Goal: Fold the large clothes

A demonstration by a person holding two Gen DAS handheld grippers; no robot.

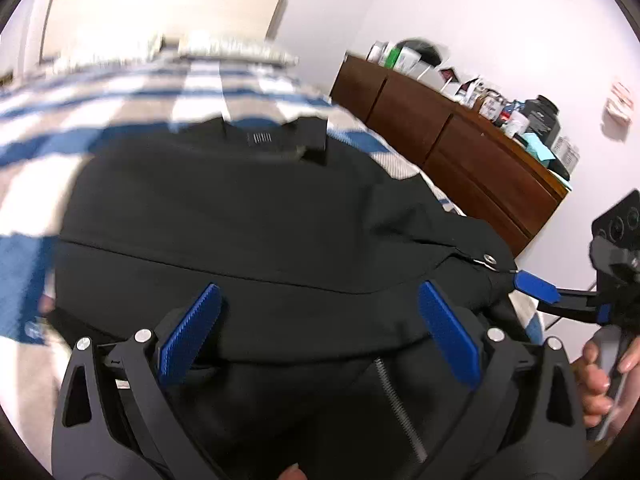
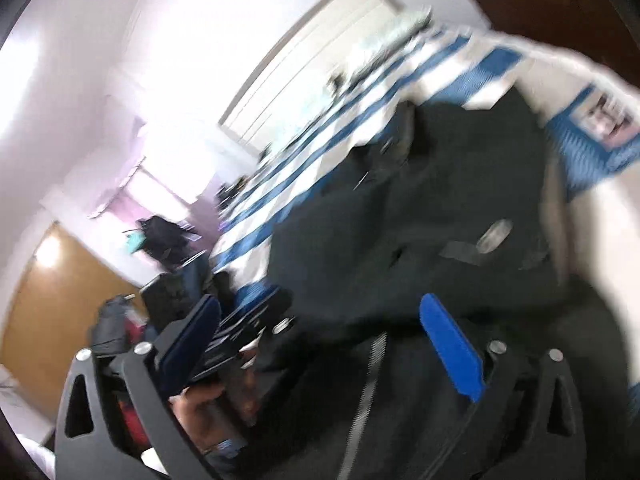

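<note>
A large black jacket (image 1: pixel 248 208) lies spread on a bed with a blue and white striped blanket (image 1: pixel 120 100). Its collar is at the far end and a metal snap (image 1: pixel 489 258) shows at its right edge. My left gripper (image 1: pixel 320 320) hovers open over the near part, blue pads wide apart with nothing pressed between them. One blue fingertip (image 1: pixel 536 286) of the right gripper reaches the jacket's right edge, with a hand (image 1: pixel 600 380) on its handle. The right wrist view is blurred: the right gripper (image 2: pixel 320 340) is open over the black jacket (image 2: pixel 420 208).
A brown dresser (image 1: pixel 460 148) crowded with bottles and boxes stands along the right wall. A pale headboard (image 1: pixel 160 12) and pillows sit at the far end of the bed. In the right wrist view a wooden door (image 2: pixel 52 300) and dark bags (image 2: pixel 168 240) lie left of the bed.
</note>
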